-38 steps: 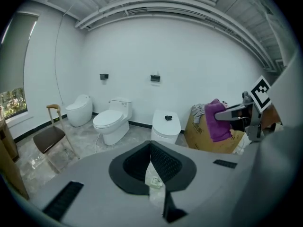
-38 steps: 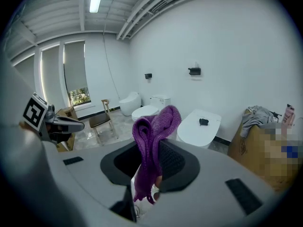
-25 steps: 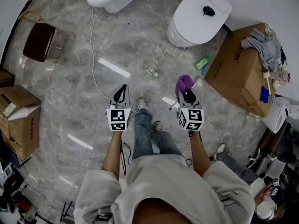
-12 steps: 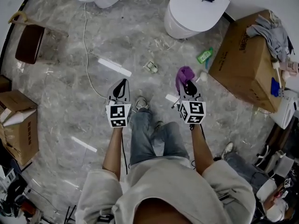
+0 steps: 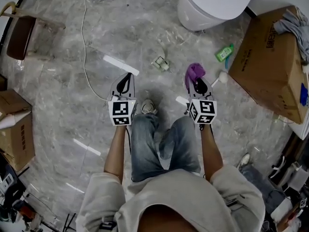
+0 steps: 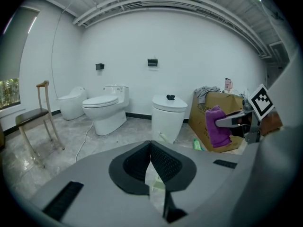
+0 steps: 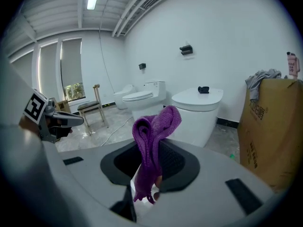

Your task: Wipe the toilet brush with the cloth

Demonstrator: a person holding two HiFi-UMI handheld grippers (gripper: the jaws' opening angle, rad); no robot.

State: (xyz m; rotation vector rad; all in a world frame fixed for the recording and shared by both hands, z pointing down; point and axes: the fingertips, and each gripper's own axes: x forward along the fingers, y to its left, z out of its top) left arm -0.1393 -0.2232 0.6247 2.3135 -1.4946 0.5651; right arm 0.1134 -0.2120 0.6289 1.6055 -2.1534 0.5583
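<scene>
My right gripper (image 5: 197,82) is shut on a purple cloth (image 5: 194,71), which stands up in a bunch between the jaws (image 7: 152,126) and hangs below them. The left gripper (image 5: 126,78) is held level beside it, jaws together with nothing in them (image 6: 150,146). From the left gripper view the cloth (image 6: 217,126) shows at the right. A white stick-like thing with a rounded end (image 5: 219,78), perhaps the toilet brush, lies on the floor just right of the right gripper. Both grippers hang above the marble floor, over the person's legs.
A white toilet (image 5: 212,4) stands ahead at the right, a green bottle (image 5: 224,52) on the floor near it. A large cardboard box (image 5: 270,66) is at the far right. A chair (image 5: 19,33), a white cord (image 5: 86,42) and another box (image 5: 14,129) are at the left.
The person has stepped toward the toilet, so floor, toilet and boxes slid in the head view. Both grippers kept their side-by-side pose, and the cloth stays in the right one.
</scene>
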